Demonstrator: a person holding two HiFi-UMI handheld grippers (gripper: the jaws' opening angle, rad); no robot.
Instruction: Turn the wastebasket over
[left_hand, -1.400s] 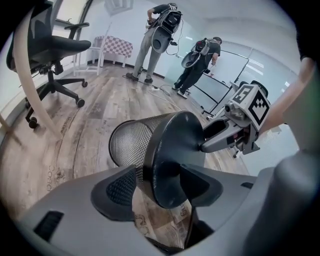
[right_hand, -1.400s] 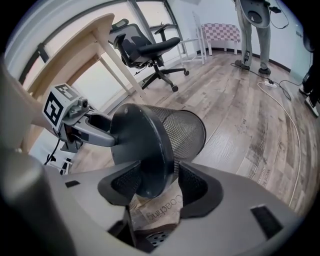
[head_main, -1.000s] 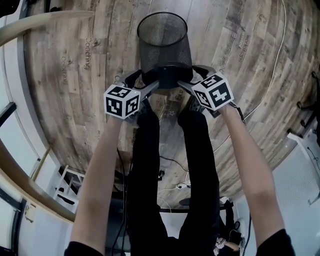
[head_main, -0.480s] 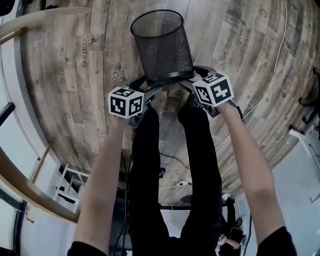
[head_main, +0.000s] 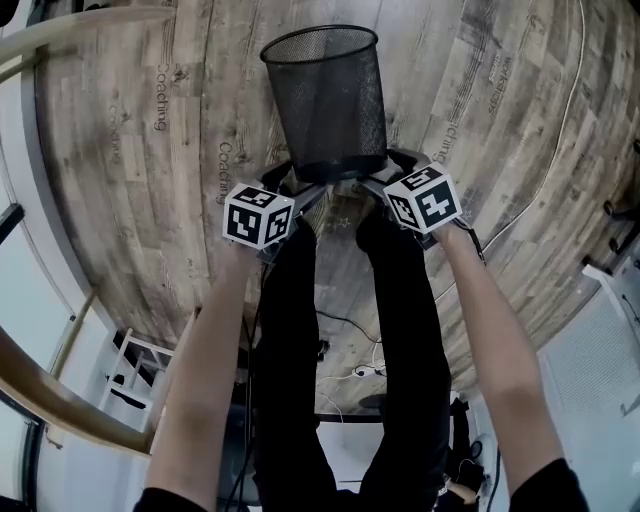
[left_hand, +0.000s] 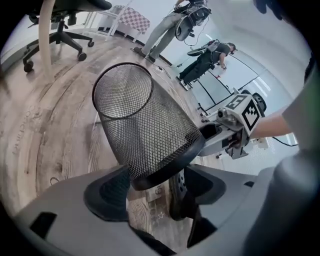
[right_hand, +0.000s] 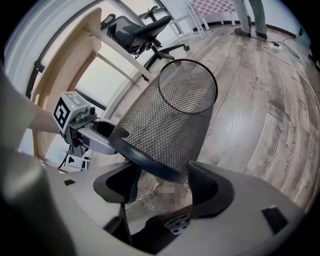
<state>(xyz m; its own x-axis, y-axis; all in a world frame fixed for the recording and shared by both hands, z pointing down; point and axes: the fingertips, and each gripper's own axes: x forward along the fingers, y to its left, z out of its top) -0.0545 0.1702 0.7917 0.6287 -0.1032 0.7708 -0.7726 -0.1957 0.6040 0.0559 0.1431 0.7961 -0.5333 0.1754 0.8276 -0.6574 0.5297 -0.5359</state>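
Jaws of the left gripper (left_hand: 152, 180) and the right gripper (right_hand: 162, 182) each clamp the dark base band of the mesh wastebasket (head_main: 330, 100) from opposite sides, neither nearer. Its long axis points away from the person, open mouth at the far end. It is held over the wood-plank floor (head_main: 140, 180), and with the office chair (right_hand: 137, 32) well apart there appears to be room to rotate it.

Wood-plank floor (head_main: 130, 230), printed lettering (head_main: 160, 97) perhaps "Coaching"; wheeled office chair (right_hand: 140, 30) standing on it.
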